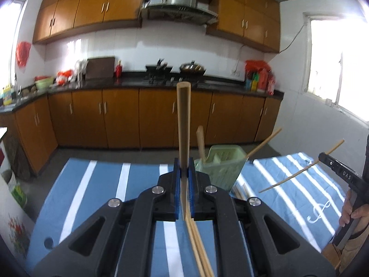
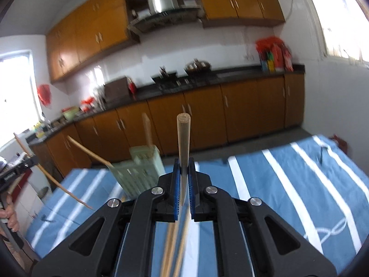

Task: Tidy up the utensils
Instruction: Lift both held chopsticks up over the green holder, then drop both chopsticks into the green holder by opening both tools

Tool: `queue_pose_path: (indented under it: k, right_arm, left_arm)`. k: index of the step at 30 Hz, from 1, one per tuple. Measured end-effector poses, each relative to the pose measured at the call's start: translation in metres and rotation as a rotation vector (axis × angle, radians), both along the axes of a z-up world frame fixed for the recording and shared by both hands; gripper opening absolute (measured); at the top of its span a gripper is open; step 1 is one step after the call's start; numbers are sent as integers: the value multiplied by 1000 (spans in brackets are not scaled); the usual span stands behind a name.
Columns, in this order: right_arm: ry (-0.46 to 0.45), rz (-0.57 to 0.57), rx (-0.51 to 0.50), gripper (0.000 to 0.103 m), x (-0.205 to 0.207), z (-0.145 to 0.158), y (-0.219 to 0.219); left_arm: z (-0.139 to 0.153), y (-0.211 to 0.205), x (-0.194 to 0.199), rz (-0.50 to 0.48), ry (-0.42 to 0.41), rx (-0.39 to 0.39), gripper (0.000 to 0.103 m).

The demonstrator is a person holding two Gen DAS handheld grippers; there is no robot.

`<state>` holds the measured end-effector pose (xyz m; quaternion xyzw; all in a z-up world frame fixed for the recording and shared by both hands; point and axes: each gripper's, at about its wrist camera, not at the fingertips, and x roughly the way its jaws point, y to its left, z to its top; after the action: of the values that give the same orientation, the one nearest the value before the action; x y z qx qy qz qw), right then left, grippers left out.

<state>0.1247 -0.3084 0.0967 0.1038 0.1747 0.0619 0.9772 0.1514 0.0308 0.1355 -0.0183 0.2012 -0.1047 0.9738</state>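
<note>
A chopstick (image 1: 183,124) is clamped between the blue pads of the left gripper (image 1: 184,173), its jaws closed tight on it, and it is seen almost end-on, pointing up and away from the camera. A second chopstick (image 2: 183,143) is gripped the same way by the right gripper (image 2: 184,175), whose jaws are also closed on the stick. Both grippers are held above a table covered with a blue striped cloth (image 1: 110,184). A pale green holder (image 1: 219,168) stands on the cloth, just right of the left gripper and just left of the right one. Two chopsticks are seen leaning in it: one (image 1: 200,143) nearly upright, another (image 1: 264,143) tilted outward. Loose chopsticks (image 1: 242,190) lie on the cloth at the holder's base. Wooden cabinets (image 1: 120,120) run behind.
</note>
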Motion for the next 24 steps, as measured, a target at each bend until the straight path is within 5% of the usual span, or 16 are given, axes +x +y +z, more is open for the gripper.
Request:
queue_pose_path:
  k: [10, 24]
  right_arm:
    - [-163, 93, 32, 7, 5, 63, 21]
    - [-33, 113, -45, 7, 70, 46, 57]
  left_arm:
    - [56, -31, 1, -51, -165, -36, 7]
    - [37, -59, 68, -19, -177, -74, 7]
